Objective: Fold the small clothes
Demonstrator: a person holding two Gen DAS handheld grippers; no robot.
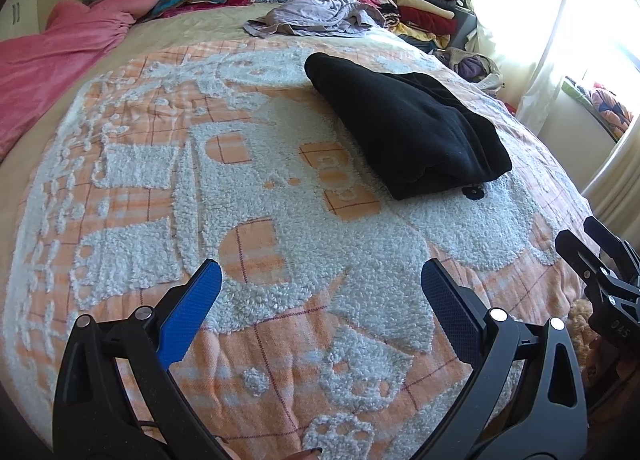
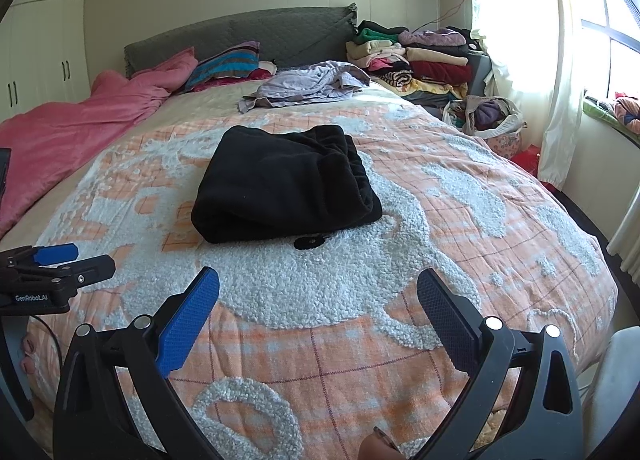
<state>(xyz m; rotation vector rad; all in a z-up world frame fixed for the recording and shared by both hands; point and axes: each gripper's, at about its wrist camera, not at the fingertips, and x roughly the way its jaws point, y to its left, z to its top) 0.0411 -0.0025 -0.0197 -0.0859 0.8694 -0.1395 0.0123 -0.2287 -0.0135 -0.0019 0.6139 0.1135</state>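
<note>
In the left wrist view, the left gripper (image 1: 320,284) hangs above the blanket (image 1: 280,244) with its blue-padded fingers (image 1: 192,312) spread wide and nothing between them. The folded black garment (image 1: 404,128) lies ahead and to the right on the bed, well apart from the fingertips. Its long axis runs on a diagonal, from a rounded end at the upper left toward a thicker, layered end at the lower right, where the folded edges stack up. A small dark patch (image 1: 474,192) shows on the blanket just by that near end; what it is cannot be made out. The right gripper (image 1: 600,260) enters at the right edge, cut off by the frame, so its opening is unclear here. At the bottom edge a fingertip barely shows.

In the right wrist view, the right gripper (image 2: 318,284) is likewise wide apart and empty above the blanket (image 2: 440,260). The black garment (image 2: 284,188) sits centred ahead, its broad folded edge toward the camera and its gathered end toward the headboard (image 2: 240,32). The left gripper (image 2: 60,264) pokes in from the left, partly cropped.

The blanket is orange check with fluffy white patterns. Beyond it lie a crumpled lilac garment (image 2: 308,84), a pink quilt (image 2: 72,128), striped pillows (image 2: 224,64), and a stack of folded clothes (image 2: 416,56) beside a bright curtained window (image 2: 520,20). White wardrobes (image 2: 40,52) stand at the left.
</note>
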